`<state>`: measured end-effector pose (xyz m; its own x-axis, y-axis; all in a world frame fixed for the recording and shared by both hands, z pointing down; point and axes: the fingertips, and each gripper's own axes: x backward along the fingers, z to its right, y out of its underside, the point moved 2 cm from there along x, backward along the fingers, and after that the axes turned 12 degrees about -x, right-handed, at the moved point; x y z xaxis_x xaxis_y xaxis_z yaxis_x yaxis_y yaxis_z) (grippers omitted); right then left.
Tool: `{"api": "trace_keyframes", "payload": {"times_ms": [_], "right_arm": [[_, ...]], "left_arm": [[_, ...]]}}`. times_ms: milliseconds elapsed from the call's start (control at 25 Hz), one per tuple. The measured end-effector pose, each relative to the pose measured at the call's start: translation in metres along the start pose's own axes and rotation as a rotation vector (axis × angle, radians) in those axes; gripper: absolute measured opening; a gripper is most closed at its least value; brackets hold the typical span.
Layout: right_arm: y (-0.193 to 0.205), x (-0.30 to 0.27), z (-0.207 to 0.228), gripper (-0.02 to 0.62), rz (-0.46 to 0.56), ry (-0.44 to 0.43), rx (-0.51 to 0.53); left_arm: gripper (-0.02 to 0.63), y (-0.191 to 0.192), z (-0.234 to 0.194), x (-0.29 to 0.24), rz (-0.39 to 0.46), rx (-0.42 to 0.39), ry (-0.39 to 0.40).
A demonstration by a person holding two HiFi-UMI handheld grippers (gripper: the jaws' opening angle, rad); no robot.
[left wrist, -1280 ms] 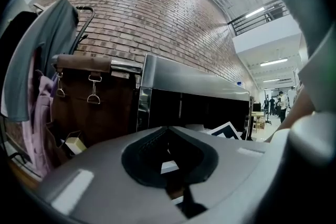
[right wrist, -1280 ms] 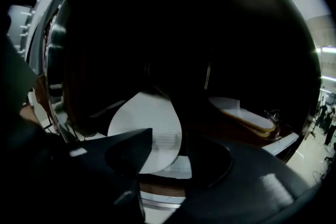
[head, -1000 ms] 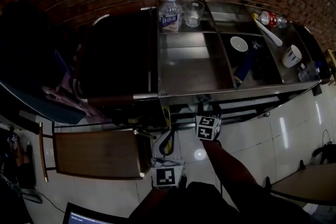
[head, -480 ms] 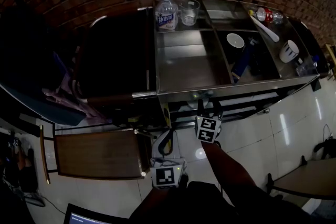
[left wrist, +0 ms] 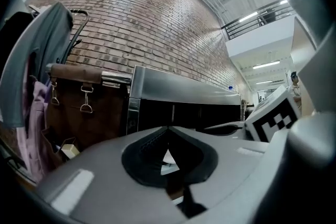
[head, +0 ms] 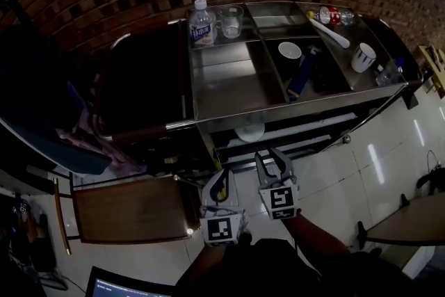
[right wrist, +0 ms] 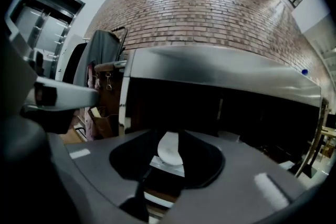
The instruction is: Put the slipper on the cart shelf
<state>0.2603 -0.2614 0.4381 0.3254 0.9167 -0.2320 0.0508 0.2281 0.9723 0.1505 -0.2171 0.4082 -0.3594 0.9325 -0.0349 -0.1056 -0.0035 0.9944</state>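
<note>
A white slipper lies on the cart's lower shelf, under the steel top tray. My right gripper hangs in front of the shelf and short of the slipper. Its fingers are spread with nothing between them, and the jaws have just been closing. In the right gripper view the slipper shows past the jaws of the right gripper, lying flat on the shelf. My left gripper is lower left of the right one. In the left gripper view the left gripper has its tips meeting, with nothing held.
The top tray holds a water bottle, a glass, a bowl and a mug. A wooden seat stands at lower left beside hanging clothes. White floor tiles lie to the right.
My right gripper has pulled back and up from under the cart's edge. Its spread fingers and the slipper on the shelf now show. The left gripper has stayed put.
</note>
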Motion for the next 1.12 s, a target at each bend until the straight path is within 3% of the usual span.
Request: {"api": "trace_keyframes", "payload": {"times_ms": [160, 680, 1120], "right_arm": [[0.004, 0.027, -0.001, 0.006, 0.012, 0.000, -0.057], [-0.024, 0.043, -0.011, 0.002, 0.123, -0.007, -0.110], [-0.025, 0.047, -0.009, 0.002, 0.147, 0.011, -0.071]], "left_arm": [[0.015, -0.006, 0.005, 0.000, 0.015, -0.010, 0.015], [0.017, -0.016, 0.009, -0.001, 0.036, -0.032, 0.034], [0.017, -0.020, 0.013, -0.002, 0.038, -0.035, 0.037]]}}
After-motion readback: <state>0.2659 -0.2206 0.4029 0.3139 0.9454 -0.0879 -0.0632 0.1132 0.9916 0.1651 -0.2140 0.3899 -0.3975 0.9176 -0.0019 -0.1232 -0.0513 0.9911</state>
